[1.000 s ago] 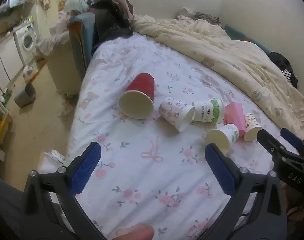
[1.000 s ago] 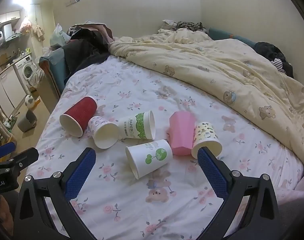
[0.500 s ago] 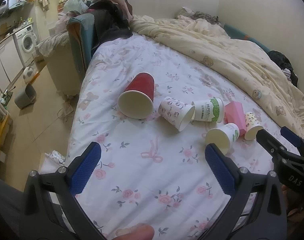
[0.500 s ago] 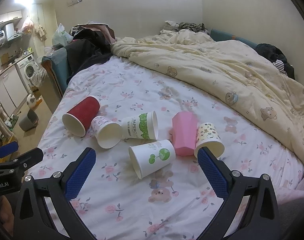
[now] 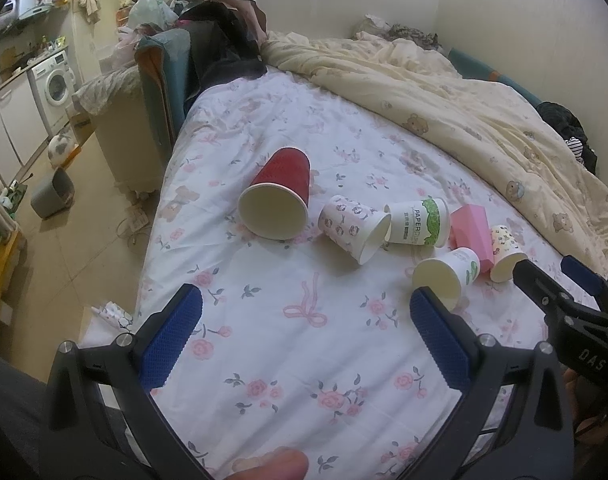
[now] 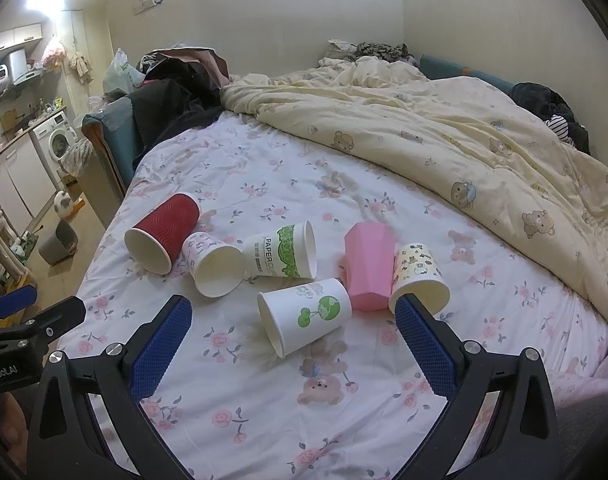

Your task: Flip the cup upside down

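Six cups are lying on their sides on the floral bedsheet (image 6: 288, 408), none of them flipped yet, and I'm taking the pink cup (image 6: 368, 266) as my landmark since it sits in the thick of them. The bear-print cup (image 6: 417, 276) is lying touching its right side, mouth toward the foot of the bed. The tree-print cup (image 6: 305, 314) is lying just in front and to the left of the pink one, mouth toward the grippers. The green-banded paper cup (image 6: 282, 256) is resting to the pink cup's left, then the small patterned cup (image 6: 214, 262), then the red cup (image 6: 164, 230) farthest left, well apart from the pink one.

The right gripper (image 6: 292, 340) is hovering with its blue pads spread wide and holding nothing, framing the tree-print cup, which I judge to be the likely first pick because it is nearest. The left gripper (image 5: 304, 332) is also gaping wide and empty, hanging over bare sheet well to the left of the pink cup (image 5: 471, 232), probably waiting near the red cup (image 5: 280, 200). The cream duvet (image 6: 443, 136) is bunched behind the pink cup, leaving this flat patch free.
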A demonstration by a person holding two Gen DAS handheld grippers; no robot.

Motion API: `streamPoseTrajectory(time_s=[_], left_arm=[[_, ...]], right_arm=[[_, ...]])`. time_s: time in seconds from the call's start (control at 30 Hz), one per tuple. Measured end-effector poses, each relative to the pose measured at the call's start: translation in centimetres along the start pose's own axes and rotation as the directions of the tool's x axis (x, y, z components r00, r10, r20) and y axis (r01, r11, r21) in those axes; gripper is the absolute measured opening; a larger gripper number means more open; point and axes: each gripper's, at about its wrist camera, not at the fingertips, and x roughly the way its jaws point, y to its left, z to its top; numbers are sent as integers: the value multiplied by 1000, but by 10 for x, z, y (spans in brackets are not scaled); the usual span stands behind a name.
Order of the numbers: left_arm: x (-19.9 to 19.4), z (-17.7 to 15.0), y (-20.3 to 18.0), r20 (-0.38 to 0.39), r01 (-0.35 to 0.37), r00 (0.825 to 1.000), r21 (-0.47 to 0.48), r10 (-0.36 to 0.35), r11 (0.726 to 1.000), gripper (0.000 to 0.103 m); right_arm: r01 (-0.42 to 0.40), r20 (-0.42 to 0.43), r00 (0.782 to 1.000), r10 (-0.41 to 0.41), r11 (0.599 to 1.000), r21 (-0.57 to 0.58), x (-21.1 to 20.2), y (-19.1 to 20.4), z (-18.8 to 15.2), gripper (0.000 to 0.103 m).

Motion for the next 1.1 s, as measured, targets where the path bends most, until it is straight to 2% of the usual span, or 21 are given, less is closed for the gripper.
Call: streamPoseTrajectory(time_s=[1.1], left_arm=[[-5, 6, 2, 20, -14, 1000, -12, 14, 1000, 103]], right_arm=[[17, 18, 1000, -17, 1000, 0, -4, -2, 1, 103]])
